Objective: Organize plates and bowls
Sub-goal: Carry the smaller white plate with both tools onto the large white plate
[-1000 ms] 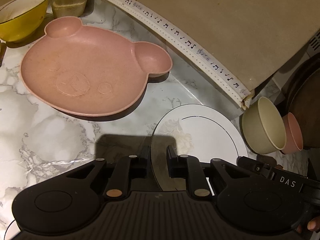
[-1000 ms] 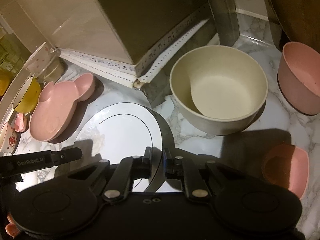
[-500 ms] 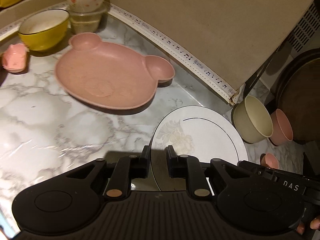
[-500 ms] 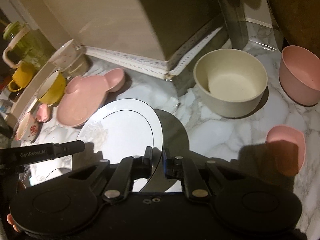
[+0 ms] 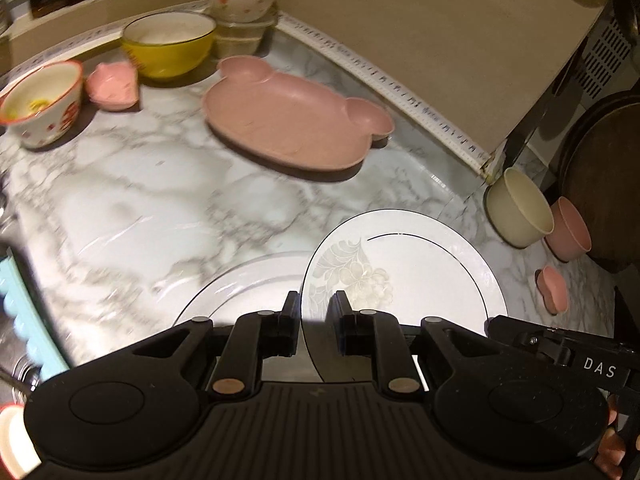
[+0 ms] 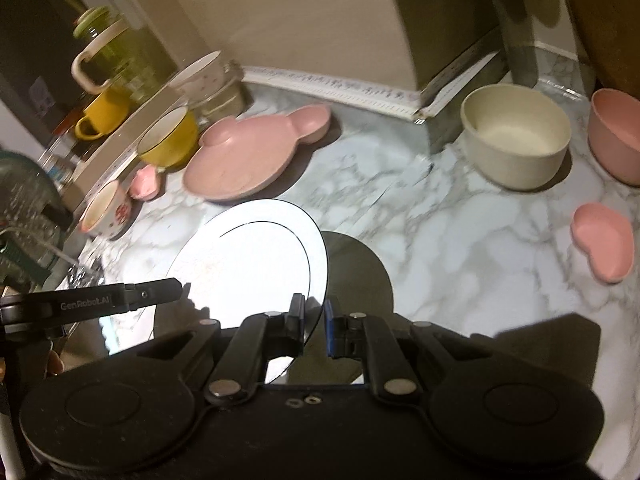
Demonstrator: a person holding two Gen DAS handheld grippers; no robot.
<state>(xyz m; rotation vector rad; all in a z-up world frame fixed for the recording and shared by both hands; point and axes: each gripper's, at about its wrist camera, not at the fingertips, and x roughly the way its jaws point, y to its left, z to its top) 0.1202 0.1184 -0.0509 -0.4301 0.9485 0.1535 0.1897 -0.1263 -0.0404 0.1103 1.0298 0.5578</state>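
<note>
White plate (image 5: 420, 276) — claws beside it marked "DAS", "GenRobot.AI".

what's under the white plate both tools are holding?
In the left wrist view, a second white plate lies on the marble counter below the held white plate. Its right part is covered, so anything further beneath is hidden.

White plate (image 5: 420, 276), thin black ring, pale floral print. Pink bear-shaped plate (image 5: 292, 120). Yellow bowl (image 5: 168, 46). Cream bowl (image 6: 516, 136). Grey-veined white marble counter (image 5: 140, 200).
</note>
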